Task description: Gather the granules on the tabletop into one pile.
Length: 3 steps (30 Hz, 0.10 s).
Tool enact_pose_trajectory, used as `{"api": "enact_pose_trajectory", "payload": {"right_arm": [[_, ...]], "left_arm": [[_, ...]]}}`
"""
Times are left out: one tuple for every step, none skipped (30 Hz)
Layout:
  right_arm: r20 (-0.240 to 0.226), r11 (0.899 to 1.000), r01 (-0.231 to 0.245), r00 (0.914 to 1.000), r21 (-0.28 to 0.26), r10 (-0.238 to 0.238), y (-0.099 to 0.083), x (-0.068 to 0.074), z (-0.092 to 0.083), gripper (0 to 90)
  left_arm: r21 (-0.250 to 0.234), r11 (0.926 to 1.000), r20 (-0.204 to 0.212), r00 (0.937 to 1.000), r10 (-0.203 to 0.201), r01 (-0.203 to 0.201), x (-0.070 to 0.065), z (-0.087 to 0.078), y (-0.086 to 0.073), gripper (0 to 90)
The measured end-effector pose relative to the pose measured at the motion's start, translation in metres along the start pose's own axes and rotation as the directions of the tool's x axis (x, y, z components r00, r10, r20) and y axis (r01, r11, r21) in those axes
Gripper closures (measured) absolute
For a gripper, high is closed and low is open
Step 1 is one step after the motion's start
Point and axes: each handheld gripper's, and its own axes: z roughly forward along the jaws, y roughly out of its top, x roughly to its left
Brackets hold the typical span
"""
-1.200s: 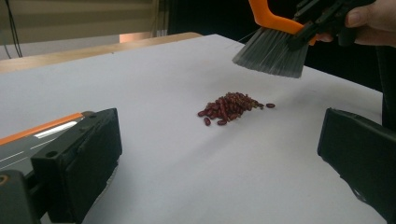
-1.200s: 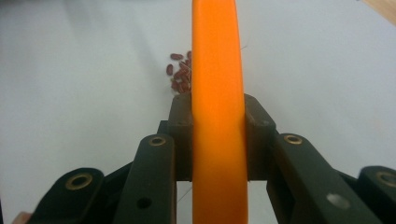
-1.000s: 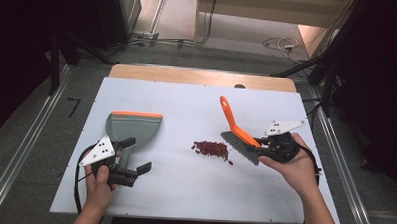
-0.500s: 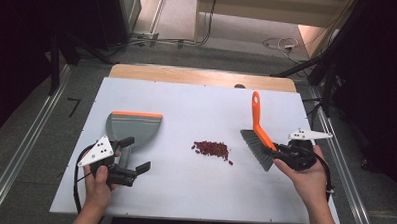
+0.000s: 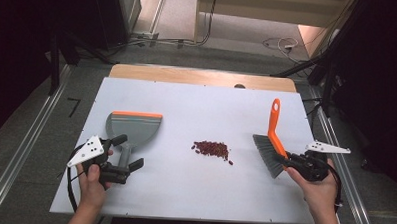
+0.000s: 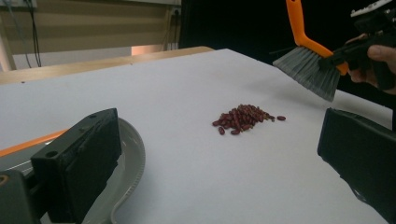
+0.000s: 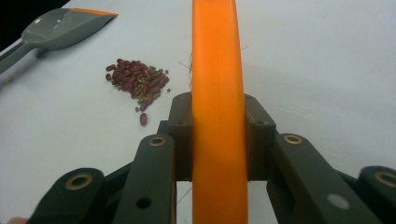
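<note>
While clamped in right gripper (image 5: 291,163) | brush (image 5: 270,144) right of beans (image 5: 212,149)

no readable text, no labels or brands (nothing legible)

The white table (image 5: 193,192) is evenly and brightly lit from above, with soft, faint shadows and no glare. Beyond its edges the room falls dark, apart from a warm patch past the far edge. In both gripper views the nearest parts are blurred.
</note>
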Motion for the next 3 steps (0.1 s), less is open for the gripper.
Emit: {"api": "enact_pose_trajectory", "payload": {"right_arm": [[0.004, 1.000, 0.000, 1.0000, -0.001, 0.000, -0.0008, -0.0010, -0.0003, 68.2], [0.007, 1.000, -0.003, 1.0000, -0.002, 0.003, -0.0010, -0.0018, -0.0007, 68.3], [0.009, 1.000, -0.009, 0.9999, -0.005, 0.009, -0.0011, -0.0025, -0.0011, 68.2]], "left_arm": [[-0.001, 1.0000, -0.002, 1.0000, 0.000, 0.000, 0.0006, -0.0007, 0.0001, 0.3], [-0.003, 1.0000, -0.004, 1.0000, -0.002, 0.002, 0.0008, -0.0010, 0.0003, 0.3], [-0.002, 1.0000, -0.006, 1.0000, -0.001, 0.001, 0.0010, -0.0010, 0.0004, 0.3]]}}
